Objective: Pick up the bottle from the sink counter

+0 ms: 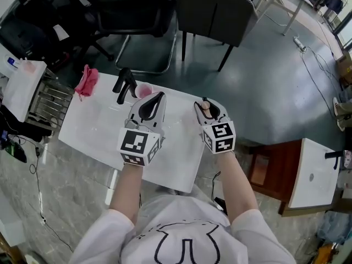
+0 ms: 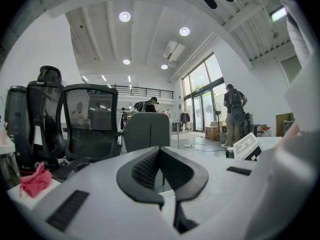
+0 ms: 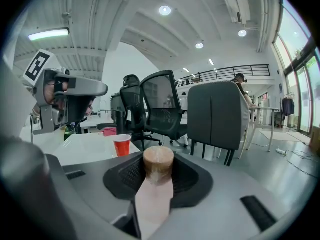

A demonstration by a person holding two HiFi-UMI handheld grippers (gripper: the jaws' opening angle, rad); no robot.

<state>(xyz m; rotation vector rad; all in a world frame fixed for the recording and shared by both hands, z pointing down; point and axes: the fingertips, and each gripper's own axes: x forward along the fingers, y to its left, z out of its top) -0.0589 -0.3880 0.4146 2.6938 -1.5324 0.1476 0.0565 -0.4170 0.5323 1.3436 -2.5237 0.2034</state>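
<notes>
Head view: left gripper (image 1: pixel 159 96) fingers closed on nothing, over the white tabletop (image 1: pixel 93 126). Right gripper (image 1: pixel 206 103) fingers clamp the bottle (image 3: pixel 157 180), brown cap forward, seemingly clear of the surface. Pick-up looks essentially done. Tabletop holds a pink cloth (image 1: pixel 86 82), black faucet (image 1: pixel 125 84) and red cup (image 3: pixel 121 145). Office chairs (image 1: pixel 214 10) and grey floor lie beyond.

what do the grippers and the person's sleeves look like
Both the left gripper and right gripper have light grey shells with black ribbed fingers. Each carries a white cube with black square markers. The person wears a white short-sleeved top with black line art.
</notes>
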